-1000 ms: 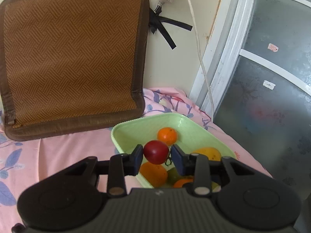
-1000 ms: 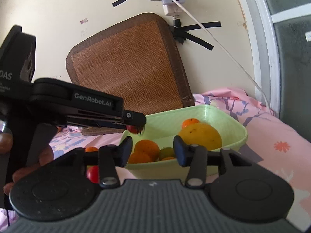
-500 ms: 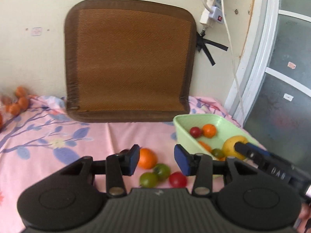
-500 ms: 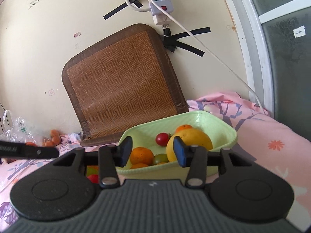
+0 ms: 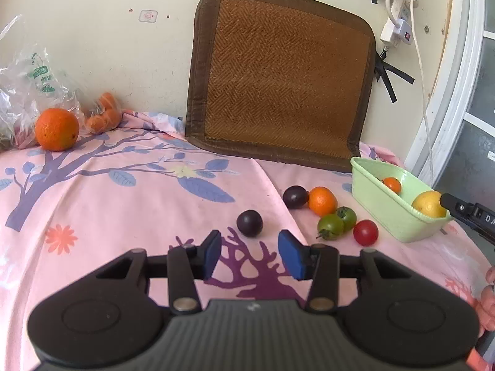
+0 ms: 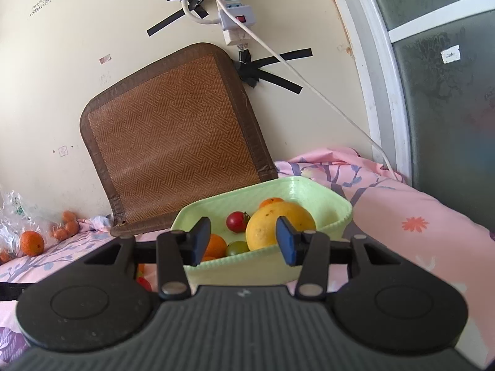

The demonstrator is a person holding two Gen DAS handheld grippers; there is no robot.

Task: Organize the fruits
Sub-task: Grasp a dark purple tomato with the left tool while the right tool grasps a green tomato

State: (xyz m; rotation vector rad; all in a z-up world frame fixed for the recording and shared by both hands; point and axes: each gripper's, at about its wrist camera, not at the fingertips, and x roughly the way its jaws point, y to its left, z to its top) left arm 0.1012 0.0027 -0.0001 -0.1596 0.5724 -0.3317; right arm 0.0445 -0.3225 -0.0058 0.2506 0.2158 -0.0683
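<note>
Pink cloth (image 5: 130,204) printed with purple branches covers the surface we work on, and a brown woven mat (image 5: 278,77) leans on the cream wall behind it. Our landmark is the green basket (image 5: 393,213), standing below the mat's right corner. Inside it we see a yellow citrus (image 6: 278,225), a red cherry tomato (image 6: 236,221), a green one and oranges. Just left of the basket lie a red tomato (image 5: 365,232), two green tomatoes (image 5: 337,222), a mandarin (image 5: 322,201) and a dark plum (image 5: 295,197); another plum (image 5: 249,223) sits farther left. Our left hand-held gripper (image 5: 250,258) hovers wide and empty just short of that plum. Our right hand-held gripper (image 6: 243,241) is held wide and empty before the basket's near wall.
</note>
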